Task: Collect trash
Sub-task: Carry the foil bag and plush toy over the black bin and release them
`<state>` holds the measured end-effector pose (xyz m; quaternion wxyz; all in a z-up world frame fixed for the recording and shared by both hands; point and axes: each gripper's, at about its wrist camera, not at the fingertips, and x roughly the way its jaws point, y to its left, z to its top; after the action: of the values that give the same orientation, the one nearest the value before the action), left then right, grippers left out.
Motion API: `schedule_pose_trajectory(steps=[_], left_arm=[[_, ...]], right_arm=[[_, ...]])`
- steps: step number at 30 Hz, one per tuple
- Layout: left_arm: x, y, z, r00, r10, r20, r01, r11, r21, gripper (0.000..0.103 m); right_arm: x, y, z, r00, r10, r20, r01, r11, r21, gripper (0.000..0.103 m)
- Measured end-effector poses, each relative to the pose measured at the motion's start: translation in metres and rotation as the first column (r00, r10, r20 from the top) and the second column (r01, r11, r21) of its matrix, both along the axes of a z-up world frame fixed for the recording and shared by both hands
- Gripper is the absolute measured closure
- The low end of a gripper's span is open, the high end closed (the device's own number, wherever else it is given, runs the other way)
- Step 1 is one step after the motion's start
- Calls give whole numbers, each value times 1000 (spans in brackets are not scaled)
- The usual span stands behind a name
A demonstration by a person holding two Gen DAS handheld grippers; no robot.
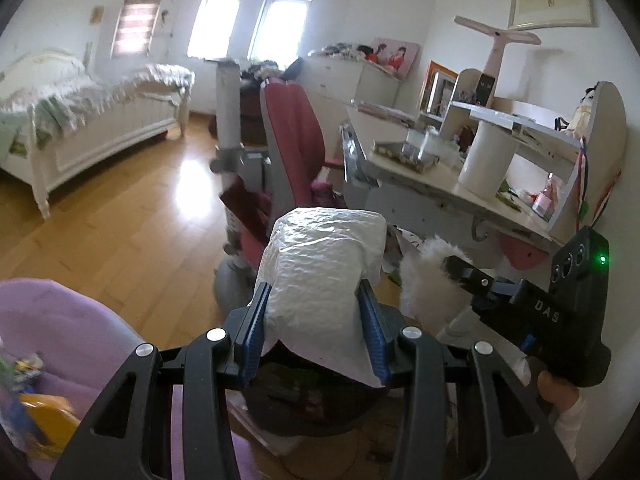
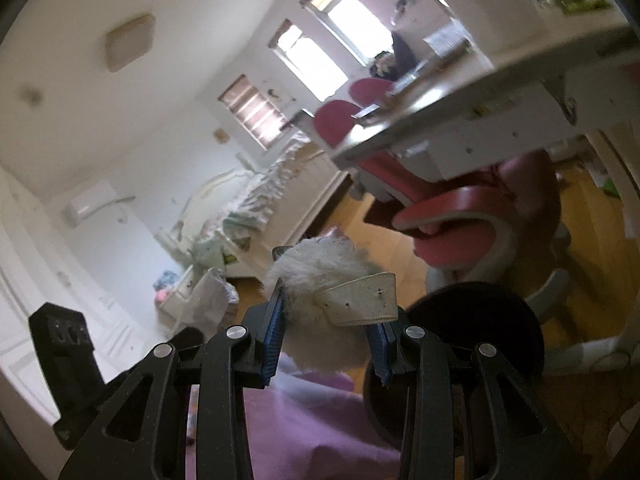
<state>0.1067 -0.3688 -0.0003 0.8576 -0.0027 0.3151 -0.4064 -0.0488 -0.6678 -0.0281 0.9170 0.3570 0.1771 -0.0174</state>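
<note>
White, bubble-textured packaging point(image 1: 324, 272) fills the left wrist view, clamped between the blue pads of the left gripper point(image 1: 316, 332), whose jaws are closed onto its sides. Directly below the packaging sits a dark round bin point(image 1: 316, 412), apparently the trash container, though only part of its rim shows. Right of the packaging the right gripper point(image 1: 460, 276) reaches in, holding a white fluffy piece point(image 1: 420, 276). Behind the packaging stands a red chair point(image 1: 292, 136), and beyond that chair to the right a tabletop point(image 1: 424, 184) carries a white roll point(image 1: 486, 160) and a tray. A lilac cushion point(image 1: 60, 328) lies left of the bin.

From the right wrist view, the right gripper point(image 2: 326, 332) is closed on the white fluffy piece point(image 2: 320, 268), which has a grubby cream band point(image 2: 360, 300) across it. Just right of the fluffy piece is the dark bin point(image 2: 472, 332), with the lilac cushion point(image 2: 304, 420) below. The left gripper's body point(image 2: 64, 352) shows far left of the fluffy piece; this view is blurred, so finer detail is uncertain.

Judging by this, two pieces of trash are picked up and held over or beside the bin, and neither is dropped yet. Releasing both remains, and the tabletop's edge still seems to hold small scraps to gather.
</note>
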Motion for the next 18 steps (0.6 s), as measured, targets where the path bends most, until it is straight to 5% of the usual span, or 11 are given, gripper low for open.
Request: schedule_pose_trajectory(steps=[7, 8, 10, 12, 18], left_arm=[[16, -39, -20, 998, -42, -42, 43, 999, 28, 52], [19, -48, -22, 999, -37, -38, 39, 998, 50, 48], [21, -56, -19, 1000, -24, -18, 25, 998, 59, 17], [17, -55, -14, 1000, -18, 19, 17, 999, 33, 8], [5, -32, -5, 999, -17, 49, 16, 1000, 23, 6]], right_arm=[[7, -16, -19, 999, -31, -35, 32, 999, 29, 61], [8, -20, -22, 998, -39, -44, 40, 998, 38, 59], [7, -26, -26, 996, -69, -50, 72, 995, 65, 34], [2, -29, -28, 995, -93, -46, 96, 993, 68, 24], [3, -20, -27, 995, -79, -60, 81, 996, 45, 24]])
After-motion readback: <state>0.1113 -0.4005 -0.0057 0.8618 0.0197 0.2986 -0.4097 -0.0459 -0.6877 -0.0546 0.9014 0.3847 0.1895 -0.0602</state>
